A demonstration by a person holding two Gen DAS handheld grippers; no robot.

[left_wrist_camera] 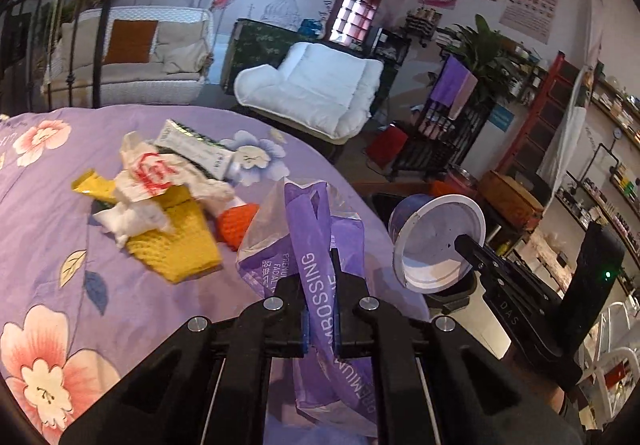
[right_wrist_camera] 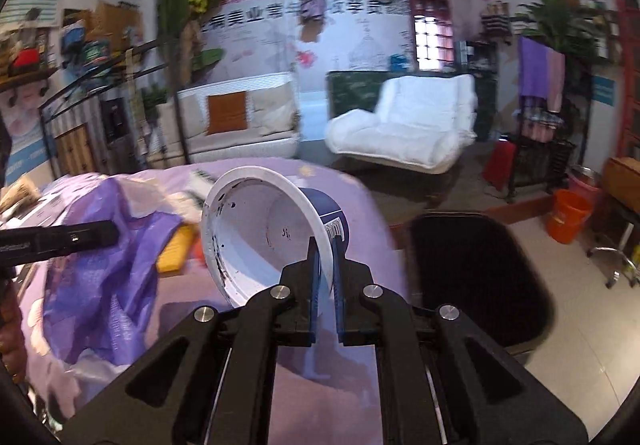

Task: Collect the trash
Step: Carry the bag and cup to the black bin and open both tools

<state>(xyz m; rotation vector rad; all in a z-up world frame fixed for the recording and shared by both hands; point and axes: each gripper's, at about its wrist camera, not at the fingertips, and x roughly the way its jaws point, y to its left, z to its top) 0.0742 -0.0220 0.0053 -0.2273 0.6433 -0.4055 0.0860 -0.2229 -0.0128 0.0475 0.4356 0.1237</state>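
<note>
My left gripper (left_wrist_camera: 320,281) is shut on a crumpled purple tissue wrapper (left_wrist_camera: 304,229), held up over the purple floral bedsheet (left_wrist_camera: 52,245). In the right wrist view the same wrapper (right_wrist_camera: 108,285) hangs at the left. My right gripper (right_wrist_camera: 325,265) is shut on the rim of a white paper cup (right_wrist_camera: 260,233) with a blue outside, tilted mouth toward the camera. The left wrist view shows that cup (left_wrist_camera: 436,241) at the right. More trash lies on the bed: a white bag with red print (left_wrist_camera: 152,173), yellow foam netting (left_wrist_camera: 176,245), an orange net (left_wrist_camera: 238,225) and a toothpaste box (left_wrist_camera: 192,149).
A black bin (right_wrist_camera: 476,277) stands on the floor just right of the bed's edge, under and beyond the cup. An orange bucket (right_wrist_camera: 568,217) sits further right. A white lounge chair (left_wrist_camera: 316,93) and a wicker sofa (left_wrist_camera: 132,57) stand behind the bed.
</note>
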